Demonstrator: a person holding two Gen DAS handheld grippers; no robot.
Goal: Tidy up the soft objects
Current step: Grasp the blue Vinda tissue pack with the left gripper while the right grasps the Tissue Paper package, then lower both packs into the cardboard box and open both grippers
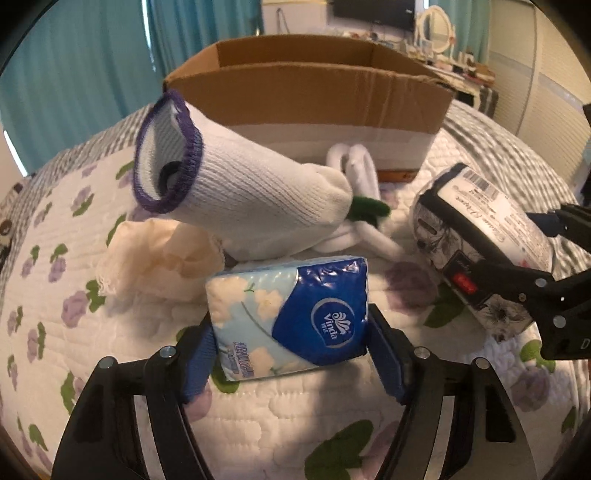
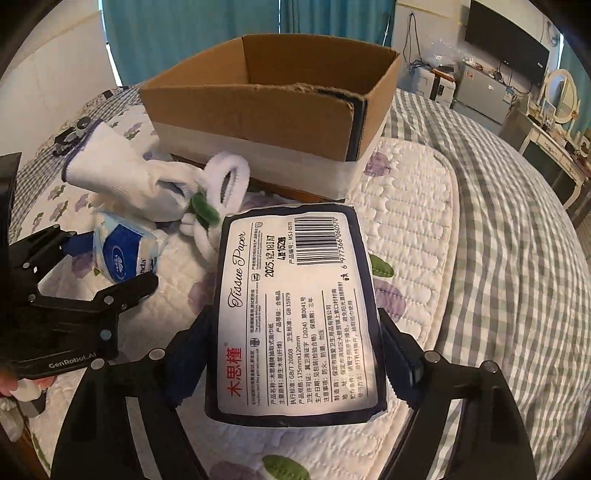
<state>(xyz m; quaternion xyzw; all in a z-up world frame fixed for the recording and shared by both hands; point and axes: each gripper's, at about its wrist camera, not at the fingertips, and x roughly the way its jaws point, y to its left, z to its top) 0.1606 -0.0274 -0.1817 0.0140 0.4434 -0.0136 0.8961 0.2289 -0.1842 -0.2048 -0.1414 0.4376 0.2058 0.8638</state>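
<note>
My left claw (image 1: 291, 354) clamps the small tissue pack (image 1: 291, 317) by its sides; my right claw (image 2: 295, 358) grips the big pack (image 2: 295, 314) likewise (both over the quilt (image 2: 424, 221)), presumably bound for the box (image 2: 258, 110) behind; sock (image 1: 258, 184) waits.

Box (image 1: 306, 92) interior hidden behind near wall, both views. Glove (image 1: 258, 192) fingers concealed behind tissue pack (image 1: 291, 314). Dresser (image 1: 436, 33) items too small to identify.
</note>
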